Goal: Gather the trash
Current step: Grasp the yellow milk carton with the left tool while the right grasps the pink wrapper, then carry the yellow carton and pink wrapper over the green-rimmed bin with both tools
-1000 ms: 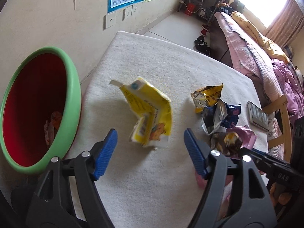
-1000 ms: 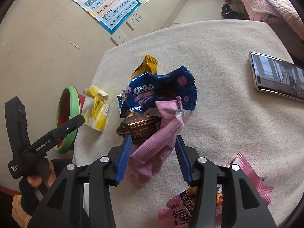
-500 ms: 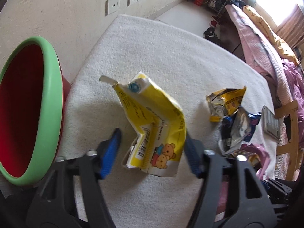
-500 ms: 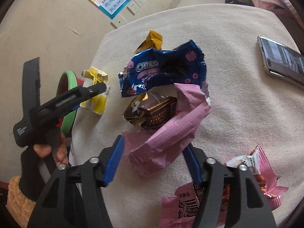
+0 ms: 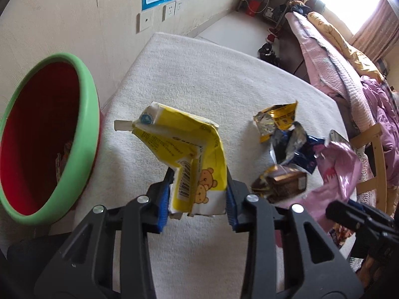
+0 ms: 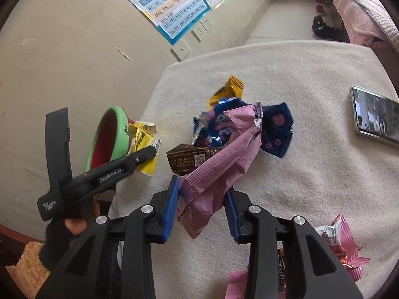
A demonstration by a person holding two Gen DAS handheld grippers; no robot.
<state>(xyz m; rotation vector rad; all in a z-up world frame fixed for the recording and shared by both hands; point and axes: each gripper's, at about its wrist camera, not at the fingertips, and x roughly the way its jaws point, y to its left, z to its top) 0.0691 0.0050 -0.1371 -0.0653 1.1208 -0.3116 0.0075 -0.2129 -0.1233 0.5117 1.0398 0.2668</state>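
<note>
The left gripper point(image 5: 198, 196) clasped the crumpled yellow bear-print carton point(image 5: 189, 159) at frame centre; the right gripper point(image 6: 200, 210) gripped a pink foil wrapper point(image 6: 219, 172). Pickup seemed done; next, carry both to the green-rimmed red bin point(image 5: 82, 129), centre-left.

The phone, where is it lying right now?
In the right wrist view the phone lies flat on the white table cover at the far right, apart from the blue wrapper.

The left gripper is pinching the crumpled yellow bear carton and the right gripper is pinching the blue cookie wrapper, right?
Not quite. The left gripper does pinch the crumpled yellow bear carton, but the right gripper pinches the long pink foil wrapper, not the blue cookie wrapper, which lies on the white cloth behind. The right wrist view shows it.
</note>
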